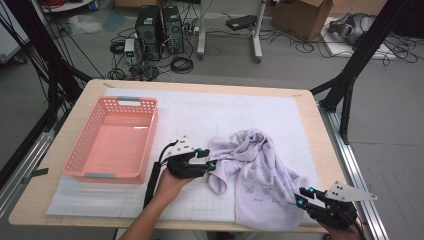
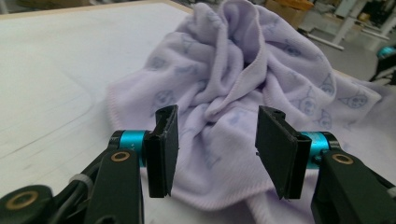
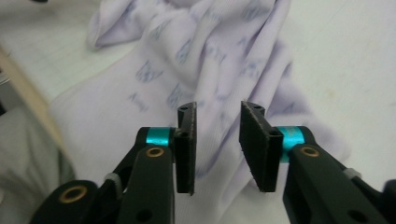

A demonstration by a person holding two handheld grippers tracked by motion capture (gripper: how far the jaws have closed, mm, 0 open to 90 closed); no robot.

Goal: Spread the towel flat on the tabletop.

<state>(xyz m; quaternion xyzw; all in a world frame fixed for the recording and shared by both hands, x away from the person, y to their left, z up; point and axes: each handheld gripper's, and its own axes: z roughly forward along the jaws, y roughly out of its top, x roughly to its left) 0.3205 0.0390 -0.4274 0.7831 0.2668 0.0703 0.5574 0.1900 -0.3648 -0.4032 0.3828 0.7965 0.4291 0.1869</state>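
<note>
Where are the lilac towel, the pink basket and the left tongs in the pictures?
lilac towel (image 1: 260,165), high view, on its crumpled middle.
pink basket (image 1: 151,131), high view, on its right wall.
left tongs (image 2: 212,149), left gripper view, midway between the two open black jaws.

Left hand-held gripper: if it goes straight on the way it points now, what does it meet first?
Most likely the towel: its crumpled folds lie directly ahead of the open left hand-held gripper. How near is unclear.
</note>
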